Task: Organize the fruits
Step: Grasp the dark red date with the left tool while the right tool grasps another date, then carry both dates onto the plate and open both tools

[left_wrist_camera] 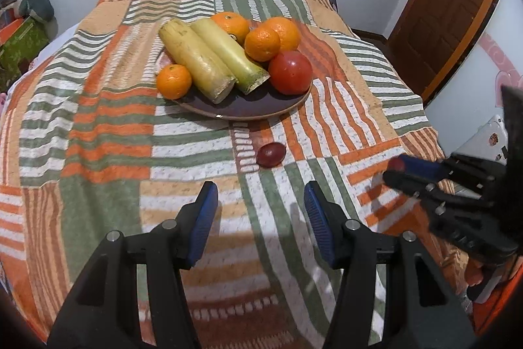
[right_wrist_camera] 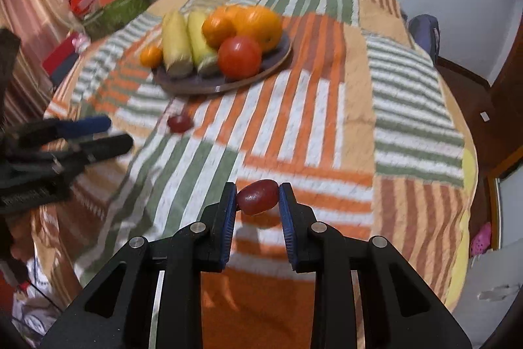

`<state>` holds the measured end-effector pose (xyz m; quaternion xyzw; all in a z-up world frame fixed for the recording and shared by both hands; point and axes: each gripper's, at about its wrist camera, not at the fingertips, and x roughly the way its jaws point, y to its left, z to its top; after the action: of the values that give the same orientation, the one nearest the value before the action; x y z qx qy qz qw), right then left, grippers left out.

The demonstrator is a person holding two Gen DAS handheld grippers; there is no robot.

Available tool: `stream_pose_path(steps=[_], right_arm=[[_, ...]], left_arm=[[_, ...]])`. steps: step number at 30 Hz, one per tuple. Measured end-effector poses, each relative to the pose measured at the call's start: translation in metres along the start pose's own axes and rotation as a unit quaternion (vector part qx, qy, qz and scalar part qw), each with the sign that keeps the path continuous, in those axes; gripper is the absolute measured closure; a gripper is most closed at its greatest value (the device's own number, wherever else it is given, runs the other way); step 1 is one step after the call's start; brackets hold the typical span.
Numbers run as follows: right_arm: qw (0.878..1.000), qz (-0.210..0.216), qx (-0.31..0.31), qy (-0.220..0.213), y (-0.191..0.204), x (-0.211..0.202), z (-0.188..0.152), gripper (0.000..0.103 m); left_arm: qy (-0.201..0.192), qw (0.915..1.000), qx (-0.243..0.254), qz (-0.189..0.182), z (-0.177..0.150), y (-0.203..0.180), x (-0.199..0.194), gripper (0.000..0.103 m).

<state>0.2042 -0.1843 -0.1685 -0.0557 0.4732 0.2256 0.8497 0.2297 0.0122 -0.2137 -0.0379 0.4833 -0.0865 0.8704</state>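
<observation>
A dark round plate (left_wrist_camera: 243, 112) (right_wrist_camera: 196, 85) on the striped cloth holds two pale sugarcane pieces (left_wrist_camera: 196, 61), several oranges (left_wrist_camera: 262, 44) and a red tomato (left_wrist_camera: 291, 72) (right_wrist_camera: 239, 57). A small dark red fruit (left_wrist_camera: 271, 154) (right_wrist_camera: 179, 123) lies on the cloth in front of the plate. My left gripper (left_wrist_camera: 261, 201) is open and empty, just short of that fruit. My right gripper (right_wrist_camera: 257, 197) is shut on a second small dark red fruit (right_wrist_camera: 257, 197) and holds it above the cloth. It also shows at the right of the left wrist view (left_wrist_camera: 397, 169).
The striped patchwork cloth (left_wrist_camera: 98, 126) covers a round table. A brown door (left_wrist_camera: 447, 5) stands at the back right. Bags and boxes (right_wrist_camera: 108, 2) are piled at the back left near a curtain (right_wrist_camera: 36, 5). A white appliance (left_wrist_camera: 483, 139) sits beside the table's right edge.
</observation>
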Motion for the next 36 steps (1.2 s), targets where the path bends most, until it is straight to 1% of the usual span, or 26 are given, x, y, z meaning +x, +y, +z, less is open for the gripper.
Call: stream_pose_path(steps=[3,5,6,9,11,13,14,15,16,21,24,31,36], right_arm=[[1.000,0.001,0.006,-0.015,-0.005,-0.001,0.012,0.079],[1.000,0.004,0.007,-0.019,-0.007,0.000,0.016,0.079],[1.000,0.007,0.005,-0.019,-0.009,0.001,0.018,0.079],[1.000,0.007,0.000,-0.025,-0.009,0.004,0.022,0.079],[1.000,0.011,0.000,-0.026,-0.011,0.005,0.024,0.079],[1.000,0.015,-0.003,-0.024,-0.011,0.007,0.025,0.079],[1.000,0.017,-0.006,-0.023,-0.010,0.009,0.026,0.079],[1.000,0.018,-0.008,-0.022,-0.009,0.011,0.027,0.079],[1.000,0.019,-0.011,-0.021,-0.008,0.012,0.028,0.079],[0.999,0.023,-0.022,-0.025,-0.001,0.014,0.034,0.079],[0.999,0.026,-0.026,-0.030,0.003,0.015,0.040,0.079],[0.997,0.039,-0.038,-0.048,0.018,0.021,0.063,0.079],[0.996,0.047,-0.049,-0.058,0.030,0.029,0.080,0.079]], left_arm=[[0.010,0.9999,0.001,-0.006,0.007,-0.001,0.016,0.048],[0.019,0.9997,0.004,-0.014,0.010,-0.003,0.026,0.052],[0.025,0.9995,0.007,-0.019,0.012,-0.004,0.032,0.055],[0.038,0.9992,0.007,-0.012,0.017,-0.005,0.047,0.057],[0.040,0.9991,0.002,-0.014,0.020,-0.003,0.054,0.058],[0.038,0.9989,-0.004,-0.027,0.024,-0.002,0.056,0.059],[0.037,0.9989,-0.006,-0.030,0.025,-0.001,0.057,0.062],[0.036,0.9989,-0.005,-0.029,0.025,-0.001,0.058,0.072],[0.036,0.9991,-0.001,-0.024,0.025,-0.002,0.060,0.079],[0.029,0.9993,0.000,-0.024,0.023,0.000,0.056,0.080],[0.016,0.9997,-0.003,-0.018,0.026,0.006,0.047,0.080],[-0.022,0.9996,-0.013,-0.014,0.044,0.025,0.025,0.080],[-0.029,0.9993,-0.020,-0.013,0.056,0.034,0.031,0.080]])
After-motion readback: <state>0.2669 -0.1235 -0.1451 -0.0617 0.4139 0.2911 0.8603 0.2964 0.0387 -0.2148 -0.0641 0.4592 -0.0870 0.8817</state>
